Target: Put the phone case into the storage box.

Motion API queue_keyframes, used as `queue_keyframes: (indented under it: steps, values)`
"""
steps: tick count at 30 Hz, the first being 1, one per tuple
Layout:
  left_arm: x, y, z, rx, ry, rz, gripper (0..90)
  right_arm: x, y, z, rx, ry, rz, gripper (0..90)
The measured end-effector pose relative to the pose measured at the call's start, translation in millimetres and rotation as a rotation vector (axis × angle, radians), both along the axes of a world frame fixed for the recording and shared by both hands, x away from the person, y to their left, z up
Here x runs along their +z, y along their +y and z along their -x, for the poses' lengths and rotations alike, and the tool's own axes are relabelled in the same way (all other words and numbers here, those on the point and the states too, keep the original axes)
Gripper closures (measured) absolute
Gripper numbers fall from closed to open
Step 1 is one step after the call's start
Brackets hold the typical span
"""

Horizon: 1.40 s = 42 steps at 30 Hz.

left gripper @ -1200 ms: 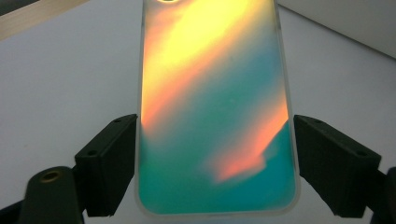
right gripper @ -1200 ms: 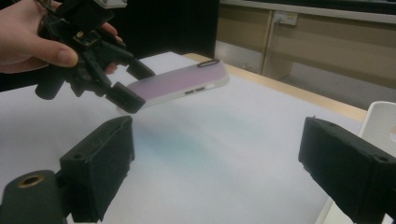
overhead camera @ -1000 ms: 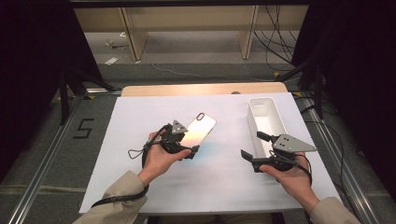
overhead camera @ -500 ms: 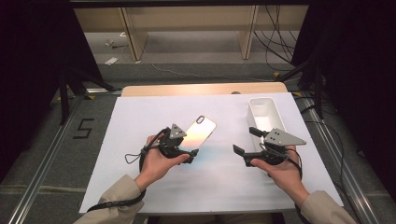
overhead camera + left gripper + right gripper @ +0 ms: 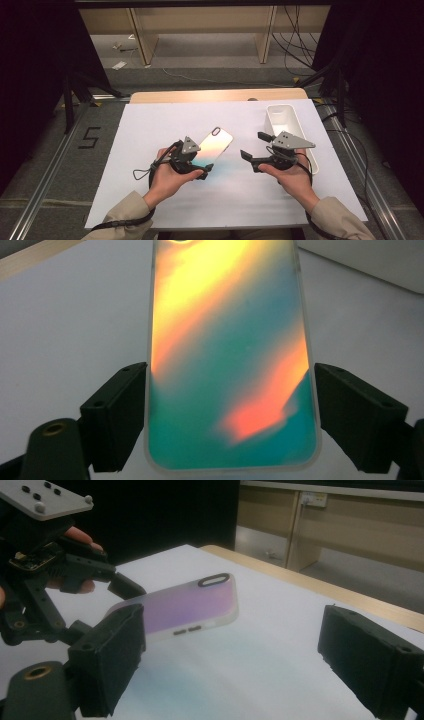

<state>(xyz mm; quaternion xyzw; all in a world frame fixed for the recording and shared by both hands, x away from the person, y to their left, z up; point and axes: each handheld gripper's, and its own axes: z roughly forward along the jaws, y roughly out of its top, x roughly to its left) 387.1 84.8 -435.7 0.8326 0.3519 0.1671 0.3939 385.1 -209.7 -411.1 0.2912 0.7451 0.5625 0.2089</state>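
An iridescent phone case (image 5: 216, 146), orange to teal, hangs tilted just above the white sheet. My left gripper (image 5: 201, 160) is shut on its lower end. In the left gripper view both black jaws press the long edges of the case (image 5: 230, 365). My right gripper (image 5: 254, 146) stands open and empty a short way right of the case, jaws pointing towards it. The right gripper view has the case (image 5: 185, 607) beyond the wide gap of that gripper (image 5: 230, 650), and the left gripper (image 5: 50, 570) in a hand at the far left.
A white oblong tray (image 5: 272, 120) lies at the back right of the white sheet (image 5: 145, 145), just behind my right hand. The wooden table edge (image 5: 200, 95) runs along the far side, with floor and cables beyond it.
My right gripper has moved left, closer to the case, still open. The left gripper and the case have hardly shifted.
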Motion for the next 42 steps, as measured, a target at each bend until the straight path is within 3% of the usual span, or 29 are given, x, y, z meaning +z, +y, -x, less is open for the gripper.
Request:
queue_keyframes:
  steps: [19,32,42]
  values:
    - [-0.9,-10.8,10.9,-0.047,-0.007,-0.006,17.1,-2.7,25.4,-27.0,0.006,0.033,0.002,12.7]
    - [-0.4,-14.7,13.9,-0.061,-0.011,-0.003,17.1,-10.3,47.1,-44.4,0.02,0.081,-0.002,13.6]
    - [-1.2,-17.0,15.4,-0.073,-0.004,-0.005,17.1,-18.0,53.4,-52.9,0.014,0.14,-0.019,15.0]
